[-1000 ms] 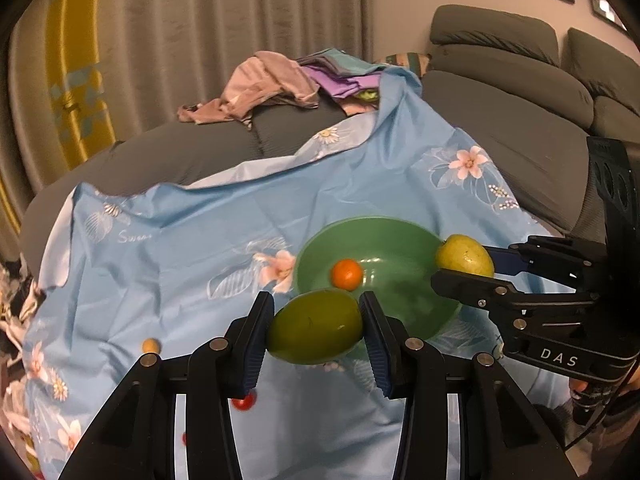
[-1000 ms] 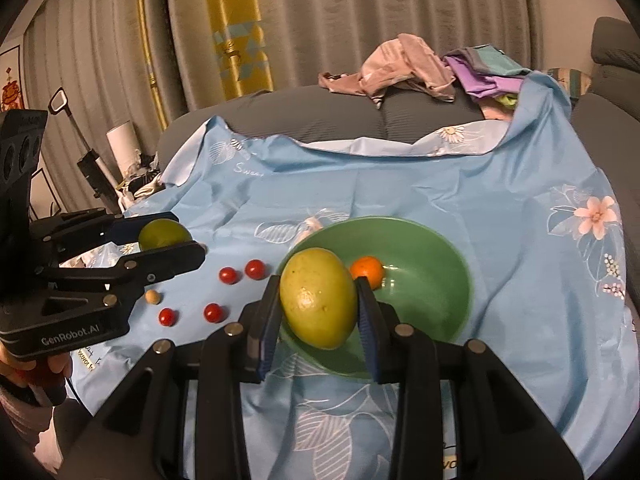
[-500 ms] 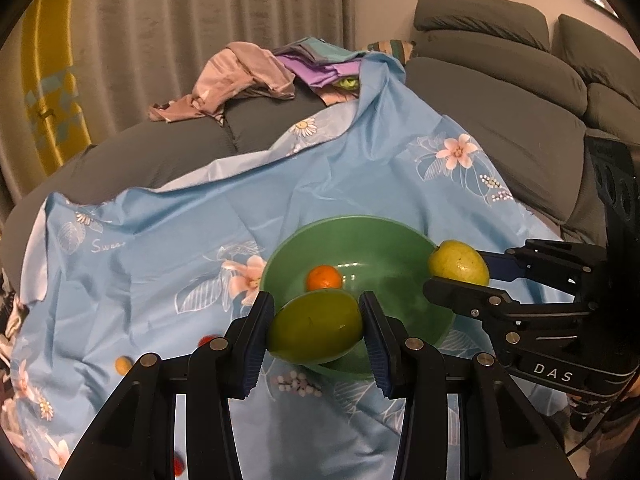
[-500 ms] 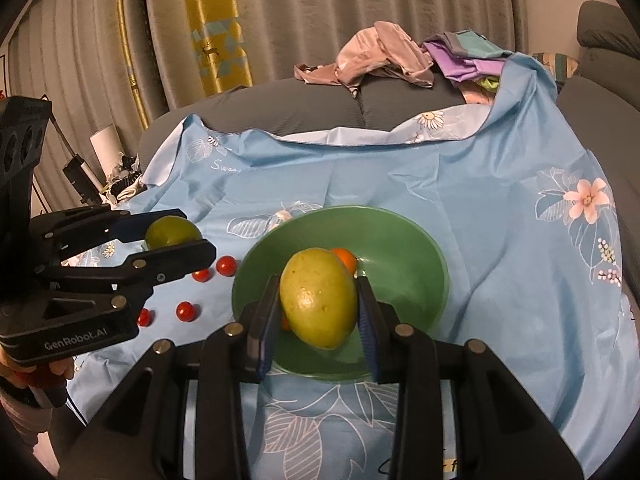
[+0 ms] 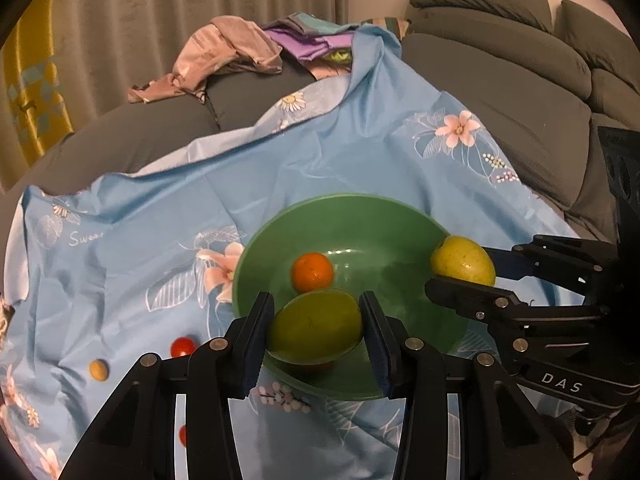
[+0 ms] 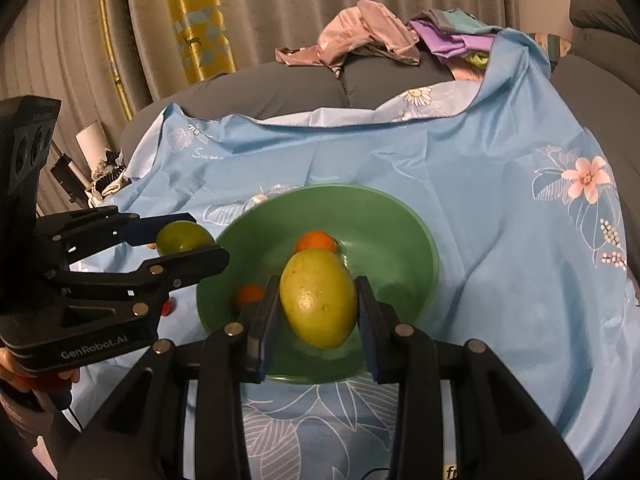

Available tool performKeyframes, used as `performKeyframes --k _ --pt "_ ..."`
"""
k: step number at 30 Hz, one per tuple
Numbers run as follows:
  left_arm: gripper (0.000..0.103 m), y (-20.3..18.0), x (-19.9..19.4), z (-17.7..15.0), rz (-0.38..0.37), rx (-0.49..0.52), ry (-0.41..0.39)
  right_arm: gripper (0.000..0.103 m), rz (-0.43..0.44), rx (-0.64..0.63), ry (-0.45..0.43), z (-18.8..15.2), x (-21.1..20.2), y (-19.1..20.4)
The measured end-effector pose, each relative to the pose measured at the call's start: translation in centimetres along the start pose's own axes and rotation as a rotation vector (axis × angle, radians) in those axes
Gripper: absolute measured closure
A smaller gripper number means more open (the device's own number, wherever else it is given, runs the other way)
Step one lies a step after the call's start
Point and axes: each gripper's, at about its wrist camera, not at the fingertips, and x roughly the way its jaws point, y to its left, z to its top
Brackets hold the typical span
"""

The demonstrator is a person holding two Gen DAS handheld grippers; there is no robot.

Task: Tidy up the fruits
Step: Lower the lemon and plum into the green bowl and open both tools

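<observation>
A green bowl [image 5: 360, 216] [image 6: 400, 216] sits on a blue floral cloth [image 5: 160, 208] and holds a small orange [image 5: 312, 272] [image 6: 316, 241]. My left gripper [image 5: 316, 330] is shut on a dark green fruit [image 5: 316, 330], also seen in the right wrist view [image 6: 182, 236], over the bowl's near-left rim. My right gripper [image 6: 318, 312] is shut on a yellow-green fruit [image 6: 318, 304], also seen in the left wrist view [image 5: 462, 260], over the bowl's right rim. A second small orange fruit [image 6: 249, 294] shows at the bowl's left side.
A cherry tomato [image 5: 182, 346] and a small yellow fruit [image 5: 98, 369] lie on the cloth left of the bowl. Another red one [image 5: 183, 434] shows low between my left fingers. Clothes [image 5: 228, 52] are piled on the grey sofa [image 5: 500, 92] behind.
Both grippers have moved forward with their fruits, from short of the bowl to over its rims. The bowl looks larger and closer in both views.
</observation>
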Motion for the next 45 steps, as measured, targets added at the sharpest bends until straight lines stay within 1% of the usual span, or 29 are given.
performKeyframes --k 12,23,31,32,33,34,35,36,38,40,42,45 --pt "0.059 -0.4 2.9 -0.3 -0.005 0.014 0.055 0.067 -0.022 -0.005 0.045 -0.5 1.9 -0.4" --pt "0.059 -0.4 4.4 -0.7 0.0 0.021 0.094 0.067 -0.036 -0.021 0.074 -0.7 2.9 -0.3" --pt "0.059 -0.3 4.7 -0.9 0.004 0.009 0.112 0.065 -0.032 0.01 0.085 -0.7 3.1 -0.7" --pt "0.059 -0.3 4.6 -0.9 0.001 0.004 0.112 0.063 -0.032 0.012 0.083 -0.7 3.0 -0.7" --pt "0.059 -0.3 4.5 -0.8 0.0 -0.001 0.11 0.059 -0.032 0.015 0.082 -0.7 2.8 -0.7" --pt "0.055 -0.2 4.4 -0.8 -0.001 -0.006 0.106 0.057 -0.033 0.015 0.08 -0.7 2.7 -0.6" --pt "0.047 -0.1 4.2 -0.8 -0.003 -0.012 0.102 0.054 -0.034 0.016 0.075 -0.7 2.5 -0.5" --pt "0.043 0.0 3.8 -0.8 -0.003 -0.022 0.096 0.052 -0.036 0.018 0.07 -0.7 2.3 -0.5" --pt "0.029 0.2 3.0 -0.8 0.002 -0.039 0.08 0.05 -0.032 0.031 0.058 -0.8 1.5 -0.5" --pt "0.025 0.7 1.7 -1.3 0.009 -0.053 0.061 0.046 -0.026 0.042 0.044 -1.0 0.6 -0.5" --pt "0.024 1.3 0.5 -2.0 0.015 -0.071 0.057 0.043 -0.025 0.047 0.032 -1.3 -0.3 -0.3" --pt "0.024 2.8 -1.7 -3.6 0.046 -0.114 0.055 0.043 -0.024 0.054 0.016 -1.7 -1.8 -0.2"
